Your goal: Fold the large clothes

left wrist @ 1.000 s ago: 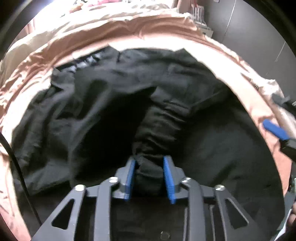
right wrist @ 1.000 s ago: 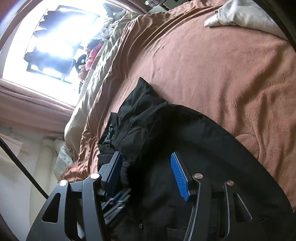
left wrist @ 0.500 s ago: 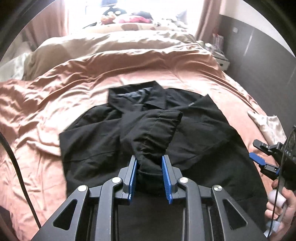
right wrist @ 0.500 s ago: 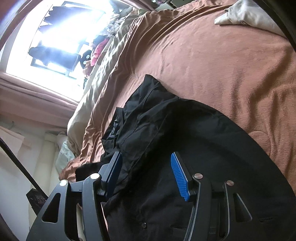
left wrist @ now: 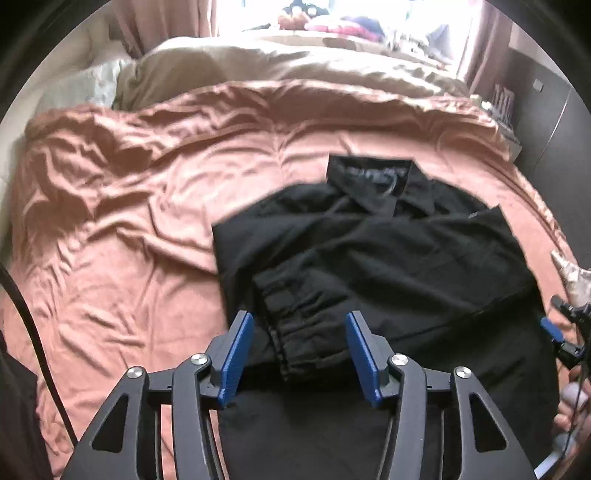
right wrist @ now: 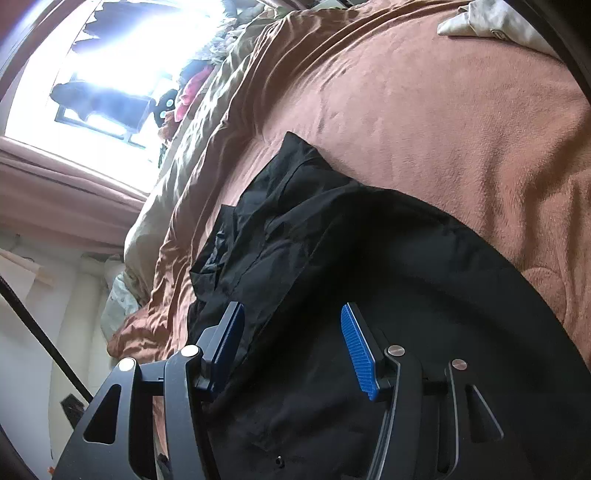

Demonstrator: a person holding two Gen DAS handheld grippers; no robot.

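Observation:
A large black collared shirt lies on the rust-brown bed cover, collar at the far end. Its sleeve is folded across the body, cuff toward me. My left gripper hovers over that cuff with its jaws opening; the cuff lies between them, but the pads do not touch it. In the right wrist view my right gripper stands open just above the shirt, with nothing pinched. The right gripper also shows at the shirt's right edge.
A beige duvet is bunched at the head of the bed below a bright window. A pale cloth lies on the bed cover beyond the shirt. A person's hand holds the right gripper. A dark wall stands at the right.
My left gripper carried the sleeve across the shirt, then spread its jaws and let it go; it has drawn back and up. The right gripper has barely shifted.

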